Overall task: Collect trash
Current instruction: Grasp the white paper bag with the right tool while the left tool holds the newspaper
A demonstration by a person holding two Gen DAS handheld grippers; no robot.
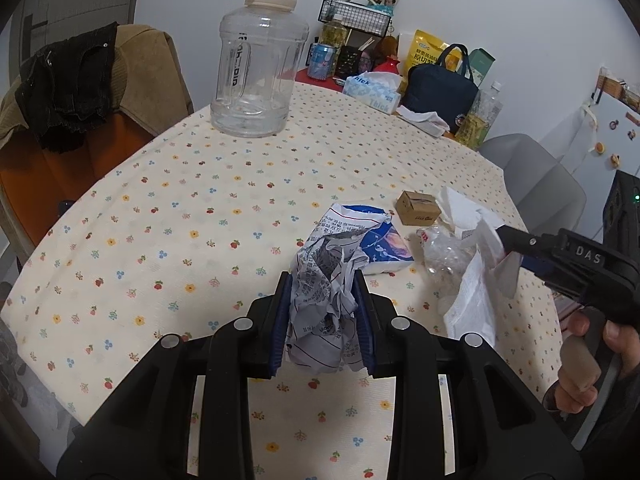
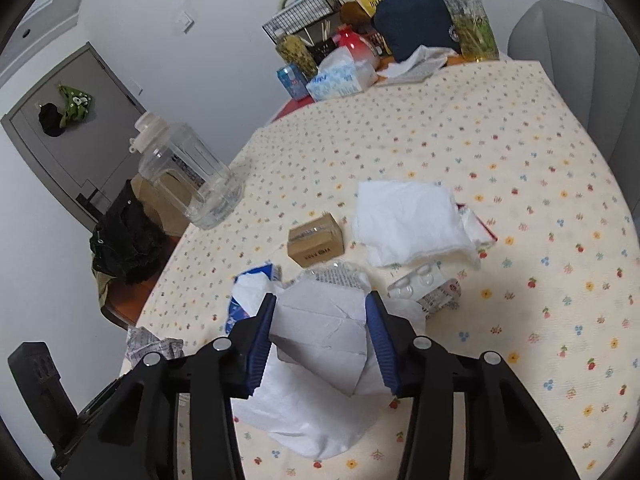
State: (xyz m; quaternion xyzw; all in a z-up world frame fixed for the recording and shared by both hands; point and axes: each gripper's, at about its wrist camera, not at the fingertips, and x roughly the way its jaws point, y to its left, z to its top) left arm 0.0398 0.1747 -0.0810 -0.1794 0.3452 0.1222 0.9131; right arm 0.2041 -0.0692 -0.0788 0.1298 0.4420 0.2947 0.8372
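Right wrist view: low in the frame's centre the right gripper point(image 2: 322, 340) has its blue pads against a folded white paper sheet point(image 2: 320, 332), light and limp, best pinched across its thick fold, while the left gripper point(image 1: 324, 324) clamps a crumpled printed paper wad point(image 1: 324, 300).

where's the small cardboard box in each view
Left wrist view: the small cardboard box lies right of centre on the tablecloth, beside the white tissue.
Right wrist view: the box lies at centre, just left of the tissue.
Shared landmark: the clear water jug.
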